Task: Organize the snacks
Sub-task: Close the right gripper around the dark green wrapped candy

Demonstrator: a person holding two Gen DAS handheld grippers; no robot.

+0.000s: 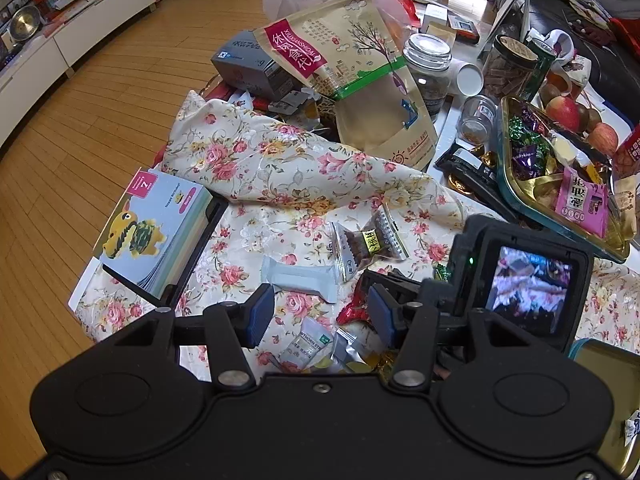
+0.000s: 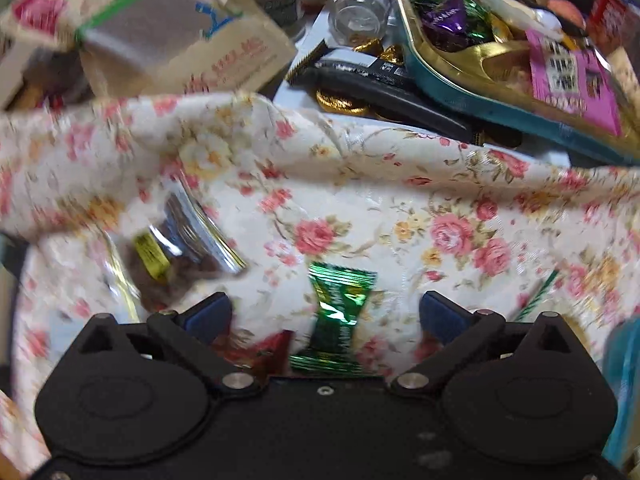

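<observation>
Loose snacks lie on a floral cloth [image 1: 280, 168]. My left gripper [image 1: 320, 312] is open and empty above a white wrapped bar [image 1: 300, 278], a clear-wrapped brown sweet [image 1: 368, 246], a red candy [image 1: 354, 310] and a hawthorn packet [image 1: 306, 346]. The right gripper's body [image 1: 520, 284] shows in the left wrist view. In the right wrist view, which is blurred, my right gripper [image 2: 326, 314] is open with a green-wrapped candy [image 2: 338, 316] lying between its fingers on the cloth [image 2: 400, 184]. A teal and gold tray [image 1: 520, 200] holds several candies at the right.
A tan snack pouch [image 1: 360, 68], a grey box [image 1: 252, 64], glass jars [image 1: 430, 68] and apples [image 1: 564, 114] crowd the back. A dinosaur book [image 1: 156, 228] lies at the left table edge. A gold tin [image 1: 612, 396] sits at lower right. A black packet [image 2: 392, 92] lies under the tray [image 2: 472, 100].
</observation>
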